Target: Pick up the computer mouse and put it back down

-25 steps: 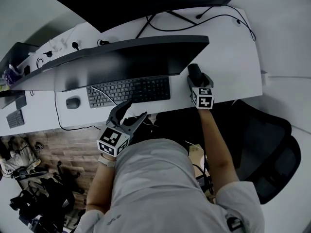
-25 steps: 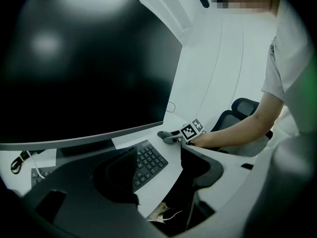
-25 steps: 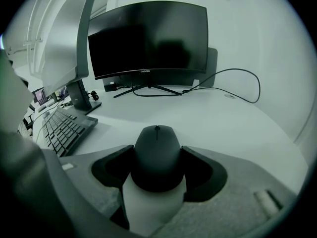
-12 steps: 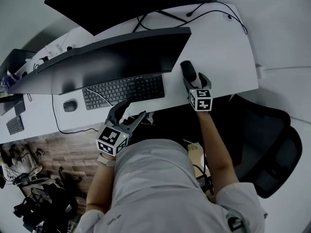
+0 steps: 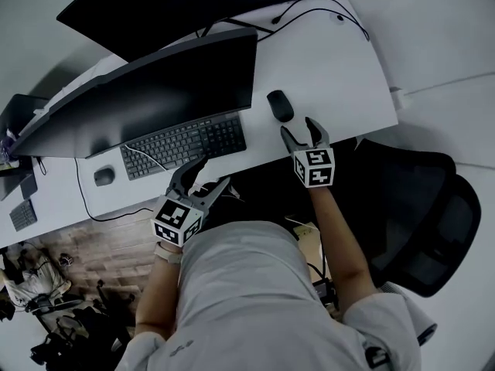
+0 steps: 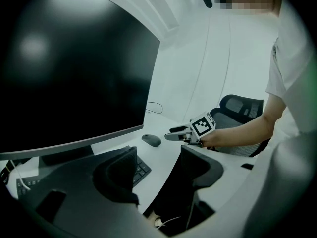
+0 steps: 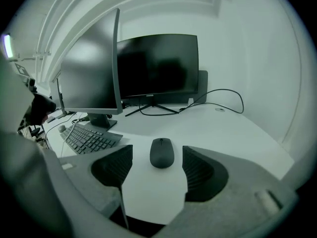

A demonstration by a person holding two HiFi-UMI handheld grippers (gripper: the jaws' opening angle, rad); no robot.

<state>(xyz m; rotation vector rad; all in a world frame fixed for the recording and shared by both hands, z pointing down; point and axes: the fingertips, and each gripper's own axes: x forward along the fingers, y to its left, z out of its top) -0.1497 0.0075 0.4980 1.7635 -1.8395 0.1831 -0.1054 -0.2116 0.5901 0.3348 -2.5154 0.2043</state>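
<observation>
computer mouse [image 5: 280,105], a small dark oval one, lies flat on the wide white desk [image 5: 340,60], just right of the large dark curved monitor [image 5: 155,83] and the flat dark keyboard [image 5: 184,145]. right gripper [image 5: 298,130], jaws spread wide and holding nothing, points at the mouse from just short of it, not touching. left gripper [image 5: 213,172], likewise agape and empty, hovers at the desk's near edge by the keyboard.

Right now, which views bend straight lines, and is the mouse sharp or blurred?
Head view: strong fisheye bends the desk edge; the mouse is small but sharp. Right gripper view: curved too, dark corners, mouse crisp. Left gripper view: faint glare patch on the monitor.
</observation>
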